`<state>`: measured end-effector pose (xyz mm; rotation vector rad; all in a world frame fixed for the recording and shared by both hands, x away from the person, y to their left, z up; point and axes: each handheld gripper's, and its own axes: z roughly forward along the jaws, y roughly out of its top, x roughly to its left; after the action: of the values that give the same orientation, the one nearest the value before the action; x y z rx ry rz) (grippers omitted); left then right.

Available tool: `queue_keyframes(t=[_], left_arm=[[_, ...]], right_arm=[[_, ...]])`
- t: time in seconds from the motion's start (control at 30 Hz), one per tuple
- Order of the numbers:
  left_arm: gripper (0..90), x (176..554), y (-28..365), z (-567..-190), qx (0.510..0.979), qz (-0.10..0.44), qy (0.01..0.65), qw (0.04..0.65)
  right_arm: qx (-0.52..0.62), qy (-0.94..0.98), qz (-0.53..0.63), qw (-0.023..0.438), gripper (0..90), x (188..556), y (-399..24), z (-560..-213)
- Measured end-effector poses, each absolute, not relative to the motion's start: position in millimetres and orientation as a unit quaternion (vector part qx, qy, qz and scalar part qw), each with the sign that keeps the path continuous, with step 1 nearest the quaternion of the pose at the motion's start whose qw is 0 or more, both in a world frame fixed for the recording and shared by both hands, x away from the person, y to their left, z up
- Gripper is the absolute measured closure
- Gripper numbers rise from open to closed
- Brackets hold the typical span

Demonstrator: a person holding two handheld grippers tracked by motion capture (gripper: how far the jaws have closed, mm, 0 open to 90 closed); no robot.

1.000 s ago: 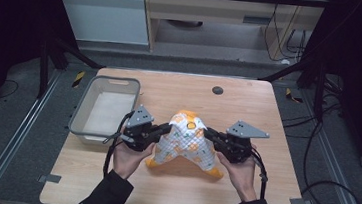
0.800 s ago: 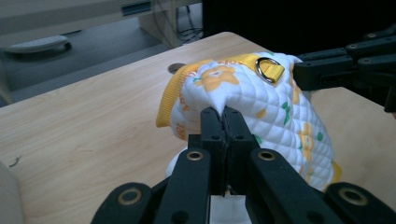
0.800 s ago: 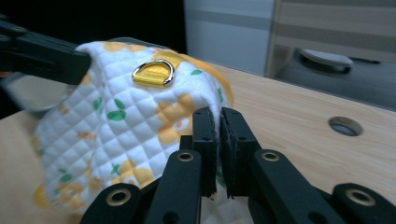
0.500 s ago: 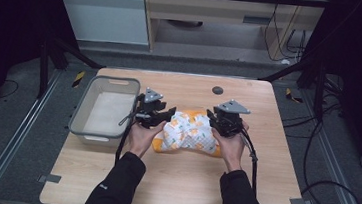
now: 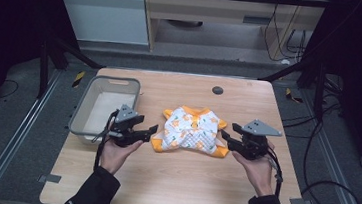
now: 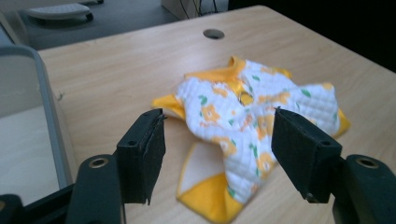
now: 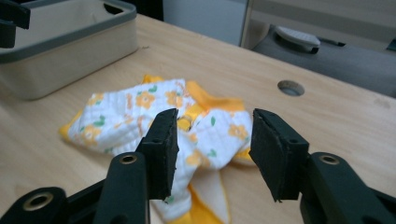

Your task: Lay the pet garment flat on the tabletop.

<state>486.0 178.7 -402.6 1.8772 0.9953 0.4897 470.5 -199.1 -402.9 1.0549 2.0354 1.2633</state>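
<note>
While the garment (image 5: 190,131) lies crosswise between your grippers | left gripper (image 5: 145,131) nearer, spread, empty | right gripper (image 5: 229,139) spread, empty

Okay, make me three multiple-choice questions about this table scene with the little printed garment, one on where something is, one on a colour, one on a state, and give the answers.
1. Where does the grey bin stand relative to the garment?
A. On its left in the high view
B. On its right in the high view
C. On top of it

2. What colour is the garment's trim?
A. Blue
B. Orange-yellow
C. Black

3. How do the left gripper and right gripper stand to the garment?
A. Both clamp it
B. One lifts it off the table
C. Both are open and off it

Answers:
1. A, the bin sits at the table's left edge in the high view, the garment mid-table.
2. B, the collar and hems show orange-yellow against white floral cloth.
3. C, both have just been opening, with nothing between the pads, and the garment lies flat on the table.
</note>
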Motion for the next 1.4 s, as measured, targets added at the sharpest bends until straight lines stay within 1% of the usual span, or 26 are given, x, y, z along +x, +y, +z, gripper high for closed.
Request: queue_keyframes(t=[0.03, 0.07, 0.17, 0.23, 0.3, 0.33, 0.43, 0.5, 0.67, 0.87, 0.9, 1.07, 1.17, 1.2, 1.23, 1.27, 1.37, 1.4], left_arm=[[34.4, 483, 179, -407, 0.767, 0.197, 0.404, 0.458], [34.0, 480, 180, -411, 0.771, 0.196, 0.401, 0.454], [34.0, 472, 178, -428, 0.785, 0.195, 0.393, 0.437], [34.2, 470, 177, -433, 0.788, 0.196, 0.393, 0.432], [34.4, 470, 175, -445, 0.795, 0.196, 0.393, 0.418], [34.6, 470, 175, -445, 0.795, 0.196, 0.393, 0.418], [34.3, 470, 171, -451, 0.806, 0.205, 0.386, 0.398], [34.3, 469, 170, -455, 0.807, 0.199, 0.387, 0.399], [34.7, 472, 163, -468, 0.823, 0.193, 0.384, 0.371], [40.0, 477, 154, -475, 0.828, 0.182, 0.380, 0.370], [42.7, 479, 151, -479, 0.830, 0.177, 0.380, 0.369], [47.2, 483, 145, -487, 0.838, 0.174, 0.376, 0.354], [56.6, 487, 140, -492, 0.842, 0.166, 0.383, 0.342], [60.2, 487, 140, -492, 0.842, 0.166, 0.383, 0.342], [62.7, 488, 138, -493, 0.846, 0.171, 0.384, 0.329], [66.3, 488, 138, -493, 0.846, 0.171, 0.384, 0.329], [76.8, 487, 137, -492, 0.847, 0.173, 0.382, 0.327], [78.9, 487, 137, -492, 0.847, 0.173, 0.382, 0.327]], right_arm=[[0.389, 0.751, 0.466, 0.259, 49.2, 471, -199, -403], [0.392, 0.755, 0.462, 0.251, 46.9, 465, -203, -411], [0.392, 0.765, 0.451, 0.240, 45.1, 459, -206, -424], [0.393, 0.766, 0.451, 0.235, 44.7, 457, -207, -428], [0.395, 0.772, 0.445, 0.223, 43.6, 454, -209, -440], [0.395, 0.776, 0.440, 0.218, 43.4, 453, -209, -444], [0.400, 0.777, 0.438, 0.211, 43.6, 454, -209, -451], [0.399, 0.779, 0.435, 0.209, 43.7, 454, -209, -453], [0.392, 0.797, 0.415, 0.194, 45.2, 457, -200, -467], [0.387, 0.811, 0.395, 0.190, 48.5, 464, -190, -482], [0.392, 0.813, 0.389, 0.188, 50.9, 468, -187, -486], [0.397, 0.815, 0.375, 0.192, 55.0, 475, -182, -495], [0.400, 0.816, 0.372, 0.191, 62.2, 480, -179, -498], [0.400, 0.816, 0.372, 0.191, 62.2, 480, -179, -498], [0.402, 0.816, 0.371, 0.189, 67.6, 481, -180, -499], [0.402, 0.817, 0.368, 0.188, 69.6, 482, -181, -499], [0.407, 0.817, 0.364, 0.185, 79.5, 482, -182, -498], [0.409, 0.817, 0.364, 0.182, 82.7, 482, -182, -498]])
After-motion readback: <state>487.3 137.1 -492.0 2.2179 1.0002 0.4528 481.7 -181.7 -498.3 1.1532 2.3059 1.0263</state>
